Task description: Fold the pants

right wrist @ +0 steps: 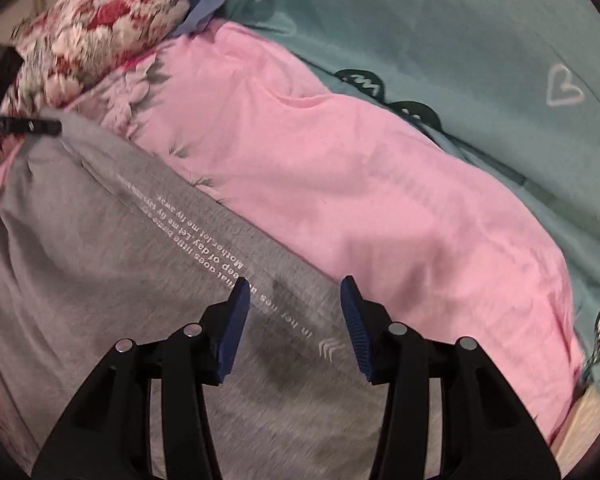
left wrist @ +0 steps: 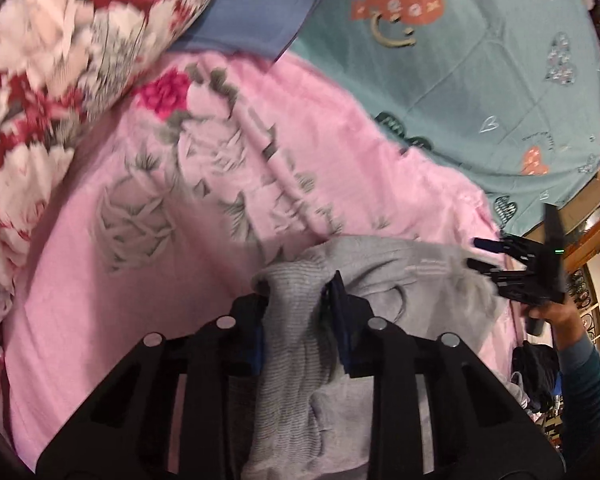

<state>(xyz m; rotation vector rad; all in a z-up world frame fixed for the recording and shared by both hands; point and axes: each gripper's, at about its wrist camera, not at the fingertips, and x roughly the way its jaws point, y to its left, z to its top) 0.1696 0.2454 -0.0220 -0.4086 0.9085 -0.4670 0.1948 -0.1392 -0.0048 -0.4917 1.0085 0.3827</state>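
Left gripper: blue pads pinched on bunched ribbed fold of grey pants; cloth rises between fingers, drapes down below. Right gripper: fingers spread, nothing between them; hovers above flat grey pants panel, white printed text passing under fingertips. Contact with cloth cannot be determined. Pants lie on pink blanket, spread over teal quilt. Floral pillow well apart, far left. Right gripper visible at pants' right edge in left wrist view.
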